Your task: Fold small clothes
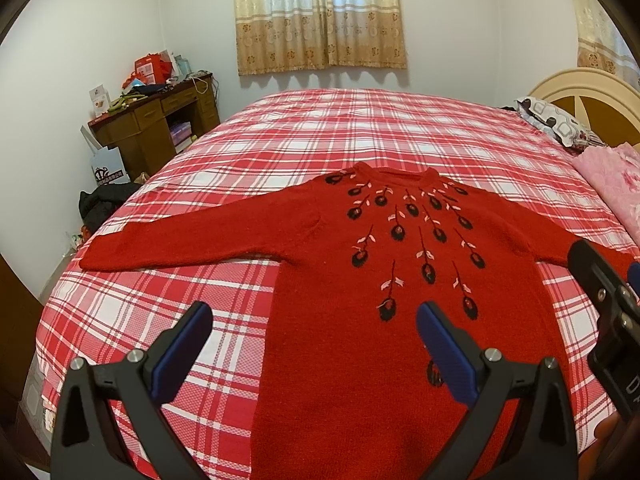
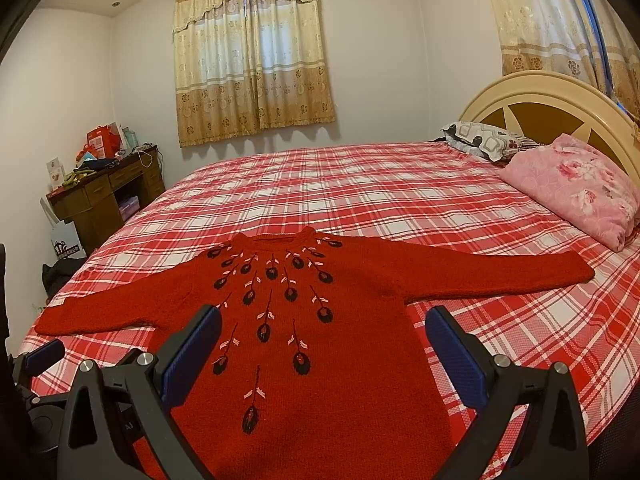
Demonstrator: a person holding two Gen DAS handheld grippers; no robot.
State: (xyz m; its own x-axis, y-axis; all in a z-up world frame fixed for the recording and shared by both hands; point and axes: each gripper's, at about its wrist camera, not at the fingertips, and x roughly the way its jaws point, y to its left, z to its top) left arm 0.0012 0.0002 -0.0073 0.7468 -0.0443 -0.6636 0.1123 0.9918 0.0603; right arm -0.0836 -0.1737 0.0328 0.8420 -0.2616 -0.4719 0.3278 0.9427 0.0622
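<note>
My left gripper (image 1: 314,322) hangs above the lower part of the red knitted sweater (image 1: 360,280), its two blue-padded fingers (image 1: 444,348) spread wide apart with nothing between them. One finger sits over the plaid bedspread (image 1: 320,128) just beside the sweater's left edge, the other over the sweater's body. My right gripper (image 2: 322,332) is likewise spread wide and empty, above the lower half of the sweater; its left finger is over the knit and its right finger over the bedspread just past the sweater's right edge. From the left wrist view, part of my right gripper shows at the right edge of the frame.

The sweater lies flat and face up on the bed, neckline pointing away from me, both sleeves stretched straight out to the sides. Dark embroidered flowers with pale pink leaves (image 2: 272,272) fan down from the collar over the chest.

At the head of the bed, on my right, a pink floral pillow (image 2: 576,188) lies against the cream headboard (image 2: 520,84), with a grey patterned pillow (image 2: 484,140) just beyond it. A cluttered brown desk (image 1: 160,120) stands by the far left wall, and beige curtains (image 2: 252,56) cover the window behind the bed.
</note>
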